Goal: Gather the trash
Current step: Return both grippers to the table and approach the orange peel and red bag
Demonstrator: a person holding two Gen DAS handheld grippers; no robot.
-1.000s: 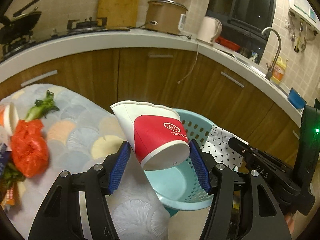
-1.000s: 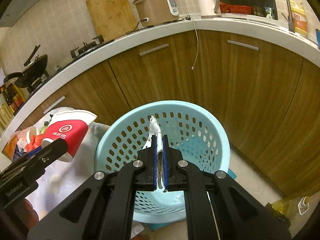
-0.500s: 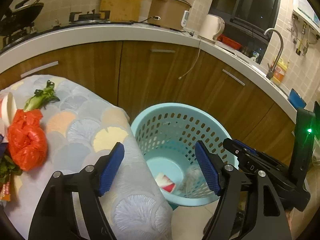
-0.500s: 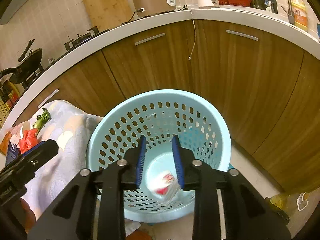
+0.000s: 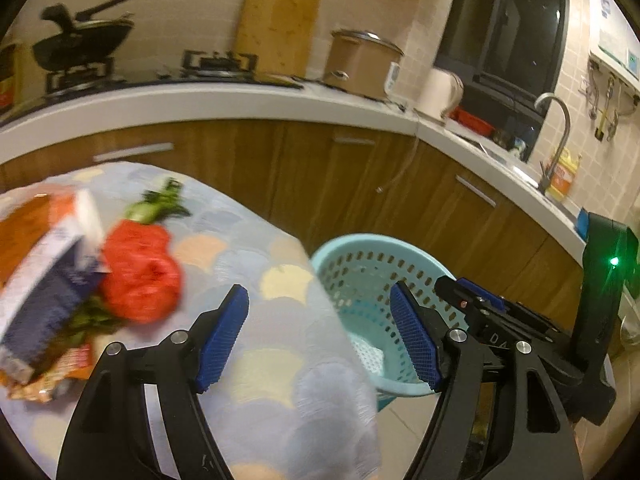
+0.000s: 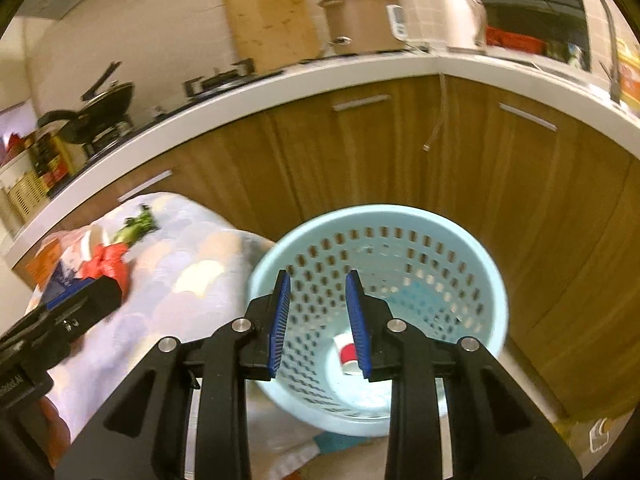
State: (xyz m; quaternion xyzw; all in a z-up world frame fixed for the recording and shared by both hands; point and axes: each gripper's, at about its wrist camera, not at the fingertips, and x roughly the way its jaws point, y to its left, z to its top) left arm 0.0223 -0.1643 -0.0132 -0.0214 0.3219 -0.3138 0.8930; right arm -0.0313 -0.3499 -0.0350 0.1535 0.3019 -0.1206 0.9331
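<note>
A: Both pieces have left my jaws since a second ago: the cup (image 6: 347, 354) lies at the bottom of the basket (image 6: 472, 248), a white scrap beside it.

B: And your jaws?

A: My left gripper (image 5: 320, 338) stands wide and released, nothing between the pads, above the tablecloth (image 5: 280, 360) edge. My right gripper (image 6: 320, 322) is parted a little, empty, over the basket.

B: What remains?

A: The red bag (image 5: 140, 272), the carton (image 5: 48, 288), the greens (image 5: 156, 204) and a wrapper (image 5: 52, 376), all crowded together.

B: The risk?

A: I think my pads may pinch the loose cloth with the bag and drag the whole heap off the edge. The soft bag may also slip.
</note>
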